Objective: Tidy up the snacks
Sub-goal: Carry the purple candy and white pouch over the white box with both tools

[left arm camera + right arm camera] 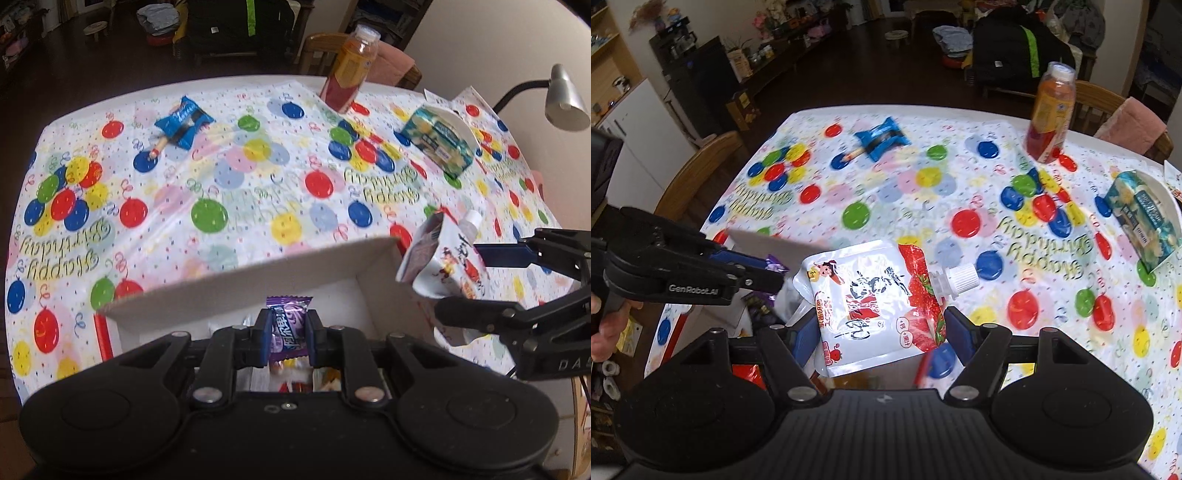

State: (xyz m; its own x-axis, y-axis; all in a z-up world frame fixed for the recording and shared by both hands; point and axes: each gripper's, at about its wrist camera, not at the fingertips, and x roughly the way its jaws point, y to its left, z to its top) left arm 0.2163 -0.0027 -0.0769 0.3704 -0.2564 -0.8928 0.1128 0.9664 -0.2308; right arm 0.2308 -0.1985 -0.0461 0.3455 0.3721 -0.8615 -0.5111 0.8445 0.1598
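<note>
Left wrist view
- Left gripper (287, 338): blue pads pinching a purple candy wrapper (289, 325), held upright above the open cardboard box (236, 273).
- Cardboard box: white inside, flap raised toward the far side; mixed wrappers lie in its bottom, too blurred to tell apart.
- Right gripper (472, 280): enters from the right edge, jaws closed on a white spout pouch (448, 258), held tilted just beside the box's right corner, cap end up.
- Birthday tablecloth (221, 192): balloon print, covers the table.
- Blue snack packet (184, 122): lying flat at the far left of the cloth, a small stick-shaped item touching its near edge.
- Orange drink bottle (351, 70): upright at the far edge.
- Teal carton (439, 142): far right, resting against a white bowl (456, 120).
- Desk lamp (563, 96): at the right edge.

Right wrist view
- Right gripper (877, 332): jaws clamped on the pouch's (871, 299) two side edges; the white cap points right, strawberry print visible.
- Left gripper (764, 271): at left, jaws shut on the purple wrapper (775, 264), over the box flap (768, 245).
- A hand (605, 328) grips the left gripper's handle at the left edge.
- Blue packet (882, 138), bottle (1051, 114) and teal carton (1145, 221) stand well apart on the cloth (905, 206).
</note>
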